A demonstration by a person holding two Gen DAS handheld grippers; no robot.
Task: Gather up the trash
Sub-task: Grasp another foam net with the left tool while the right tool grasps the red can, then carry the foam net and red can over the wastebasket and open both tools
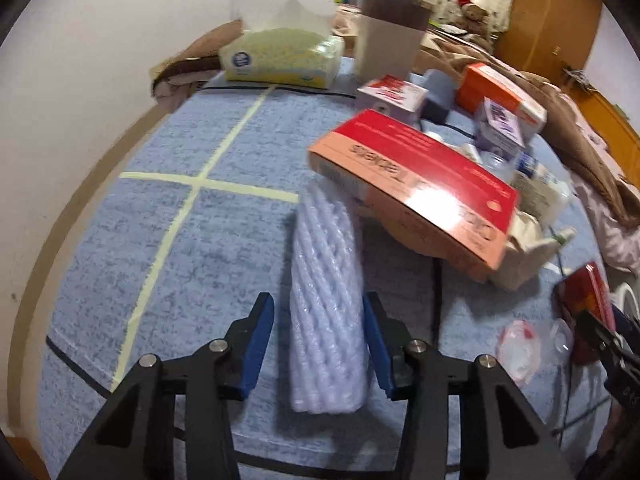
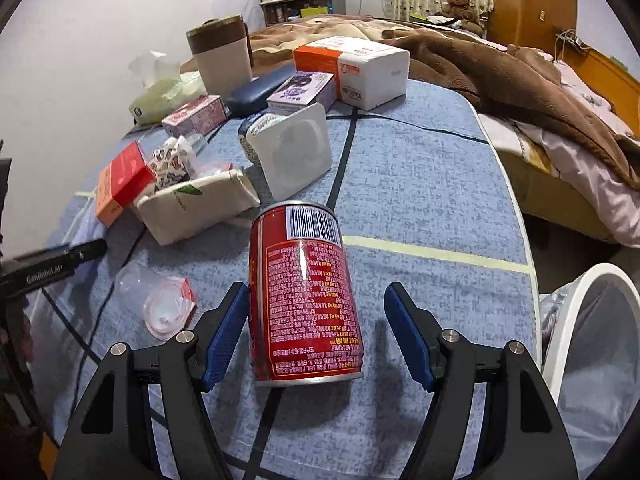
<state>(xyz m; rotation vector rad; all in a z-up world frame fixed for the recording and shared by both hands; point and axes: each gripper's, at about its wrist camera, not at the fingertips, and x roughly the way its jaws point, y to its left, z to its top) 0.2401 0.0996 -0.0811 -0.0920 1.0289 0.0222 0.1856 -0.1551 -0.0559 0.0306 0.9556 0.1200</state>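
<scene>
A white foam net sleeve (image 1: pixel 326 304) lies on the blue tablecloth (image 1: pixel 160 240), its far end under a red-orange box (image 1: pixel 416 184). My left gripper (image 1: pixel 319 340) is open with its jaws on either side of the sleeve; the right pad touches it, the left stands apart. A red drink can (image 2: pixel 306 292) lies on its side on the cloth. My right gripper (image 2: pixel 318 332) is open around the can; the left pad is at its side, the right pad is well clear. A clear plastic lid with red scrap (image 2: pixel 166 306) lies left of the can and also shows in the left wrist view (image 1: pixel 518 346).
A white bin with a plastic liner (image 2: pixel 592 340) stands off the table's right edge. Boxes, a tissue pack (image 1: pixel 280 60), a cup (image 2: pixel 222 54), a white square tub (image 2: pixel 296 152) and a cream pouch (image 2: pixel 196 204) crowd the far table. A bed with a brown blanket (image 2: pixel 500 68) lies beyond.
</scene>
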